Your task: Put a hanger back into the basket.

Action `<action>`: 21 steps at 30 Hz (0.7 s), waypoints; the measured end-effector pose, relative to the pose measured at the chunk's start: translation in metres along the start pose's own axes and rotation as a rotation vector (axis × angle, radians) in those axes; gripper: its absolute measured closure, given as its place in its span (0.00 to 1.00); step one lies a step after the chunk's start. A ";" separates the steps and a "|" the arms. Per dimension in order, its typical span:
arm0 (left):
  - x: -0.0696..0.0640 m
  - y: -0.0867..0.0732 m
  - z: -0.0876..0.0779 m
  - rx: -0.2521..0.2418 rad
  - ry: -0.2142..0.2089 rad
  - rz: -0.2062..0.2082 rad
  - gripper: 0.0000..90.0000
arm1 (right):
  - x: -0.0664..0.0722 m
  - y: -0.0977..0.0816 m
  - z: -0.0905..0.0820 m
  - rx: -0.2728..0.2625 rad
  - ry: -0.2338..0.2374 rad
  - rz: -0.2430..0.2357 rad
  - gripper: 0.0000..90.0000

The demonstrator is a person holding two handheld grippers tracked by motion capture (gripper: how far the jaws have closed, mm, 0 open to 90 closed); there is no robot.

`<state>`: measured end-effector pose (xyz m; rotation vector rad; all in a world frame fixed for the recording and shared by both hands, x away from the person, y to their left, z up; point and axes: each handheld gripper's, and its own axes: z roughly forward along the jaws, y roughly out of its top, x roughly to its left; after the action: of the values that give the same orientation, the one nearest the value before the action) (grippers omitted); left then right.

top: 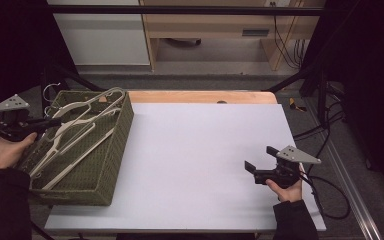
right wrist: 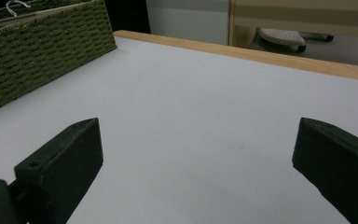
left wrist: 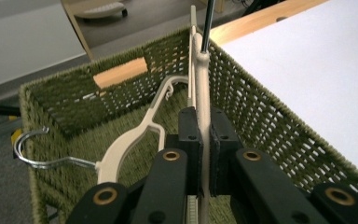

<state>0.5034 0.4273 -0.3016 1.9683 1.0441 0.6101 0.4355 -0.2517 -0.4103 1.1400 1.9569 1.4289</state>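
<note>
Hangers (top: 75,132) fill the woven basket (top: 115,150); left gripper (left wrist: 204,140) jaws clamp one, right gripper (right wrist: 196,154) jaws gape empty.

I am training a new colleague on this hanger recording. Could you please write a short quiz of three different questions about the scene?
1. True or false: the left claw is shut on a cream hanger.
2. Multiple choice: where does the right claw stand? A) inside the basket; B) open above the white table top, holding nothing; C) shut on a metal hook.
3. Fill in: the other hangers lie inside the green woven ____.

Key
1. True: its pads press on the hanger's bar from both sides.
2. B: its jaws stand wide apart over the bare white table top.
3. basket, at the left end of the table.
</note>
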 end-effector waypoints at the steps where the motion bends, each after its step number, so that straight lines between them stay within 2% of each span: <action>1: 0.000 -0.001 0.001 0.003 0.000 -0.003 0.95 | 0.000 0.000 0.000 0.000 0.000 0.000 0.02; 5: 0.002 -0.008 0.007 0.023 -0.007 -0.032 0.95 | 0.000 0.000 0.000 0.000 -0.005 0.000 0.02; 9: -0.001 -0.015 0.017 0.054 -0.019 -0.041 0.95 | 0.000 0.000 0.001 -0.001 -0.004 0.001 0.02; 21: -0.009 -0.030 0.035 0.080 -0.017 -0.119 0.95 | 0.000 0.001 -0.001 -0.003 -0.004 0.001 0.02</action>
<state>0.5099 0.4144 -0.3468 1.9601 1.1825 0.4928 0.4353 -0.2520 -0.4096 1.1426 1.9512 1.4282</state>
